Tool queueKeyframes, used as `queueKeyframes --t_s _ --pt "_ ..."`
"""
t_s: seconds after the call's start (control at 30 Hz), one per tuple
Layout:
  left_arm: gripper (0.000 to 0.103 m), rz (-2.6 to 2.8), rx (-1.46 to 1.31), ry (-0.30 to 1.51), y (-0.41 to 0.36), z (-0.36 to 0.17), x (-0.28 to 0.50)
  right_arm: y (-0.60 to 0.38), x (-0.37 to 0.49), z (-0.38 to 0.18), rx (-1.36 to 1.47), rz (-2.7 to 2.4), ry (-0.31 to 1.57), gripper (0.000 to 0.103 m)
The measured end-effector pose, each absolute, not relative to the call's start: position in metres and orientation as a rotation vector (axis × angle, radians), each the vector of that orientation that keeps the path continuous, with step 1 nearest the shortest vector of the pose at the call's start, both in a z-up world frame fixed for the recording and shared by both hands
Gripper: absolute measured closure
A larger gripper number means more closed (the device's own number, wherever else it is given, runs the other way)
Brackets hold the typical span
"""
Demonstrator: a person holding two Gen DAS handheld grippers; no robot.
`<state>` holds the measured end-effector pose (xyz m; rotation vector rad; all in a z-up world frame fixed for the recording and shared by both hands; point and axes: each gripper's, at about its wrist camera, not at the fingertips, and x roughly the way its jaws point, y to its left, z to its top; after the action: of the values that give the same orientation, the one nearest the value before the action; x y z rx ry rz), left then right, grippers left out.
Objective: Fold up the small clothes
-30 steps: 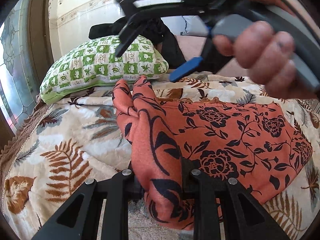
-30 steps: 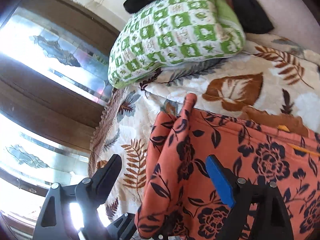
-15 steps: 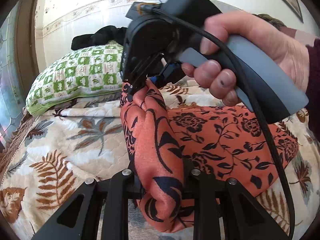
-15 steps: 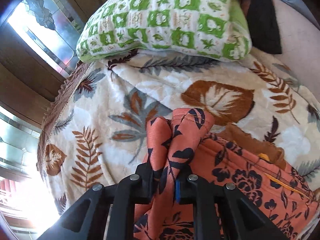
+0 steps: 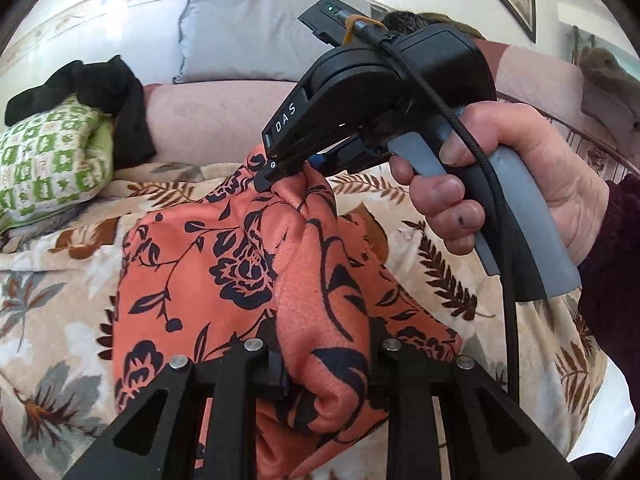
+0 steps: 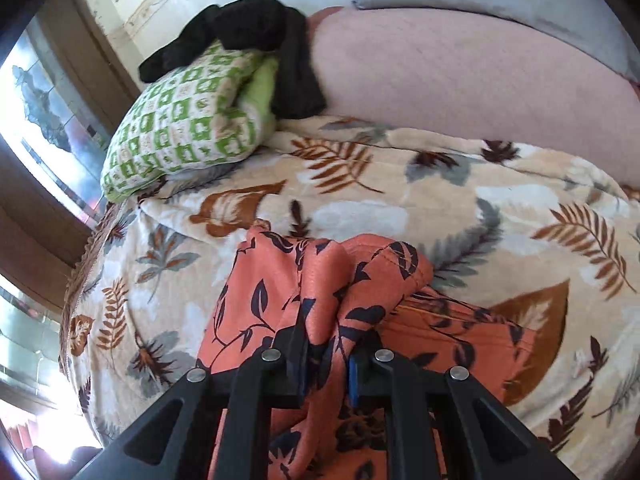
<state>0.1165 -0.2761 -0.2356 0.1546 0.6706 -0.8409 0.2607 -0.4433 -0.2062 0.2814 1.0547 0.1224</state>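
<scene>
Orange floral garment [image 5: 224,280], soft and bunched, pinched by left tongs [image 5: 326,364] and right tongs [image 6: 326,360].

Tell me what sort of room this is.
Most likely a bedroom at home. The orange floral garment lies on a bed covered by a leaf-print blanket, with a green checked pillow and a grey pillow at the wall, and a window beside it.

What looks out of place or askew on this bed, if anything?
Only one thing stands out: a black garment lies crumpled across the top of the green checked pillow against the wall. The orange floral garment is bunched, but both the left gripper and right gripper are clamping it mid-fold.
</scene>
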Motion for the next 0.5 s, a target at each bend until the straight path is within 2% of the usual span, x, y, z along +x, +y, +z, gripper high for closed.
queueKeyframes --t_s 0.33,0.4,0.43,0.47,0.5 --pt "0.075 -0.914 0.248 0.732 -0.349 -0.256 0.103 -0.535 0.223 -0.254 0.456 0.016 0.988 0.089" --pt "0.063 -0.931 0.272 0.755 -0.343 -0.258 0.101 -0.541 0.218 -0.267 0.465 0.007 0.985 0.089" --pt "0.061 -0.952 0.296 0.765 -0.340 -0.256 0.098 -0.545 0.216 -0.275 0.502 0.013 0.983 0.088" --pt "0.058 -0.961 0.317 0.765 -0.333 -0.253 0.096 -0.549 0.214 -0.283 0.533 0.013 0.992 0.084" --pt "0.049 -0.959 0.334 0.753 -0.324 -0.247 0.092 -0.550 0.212 -0.288 0.545 -0.002 1.002 0.078"
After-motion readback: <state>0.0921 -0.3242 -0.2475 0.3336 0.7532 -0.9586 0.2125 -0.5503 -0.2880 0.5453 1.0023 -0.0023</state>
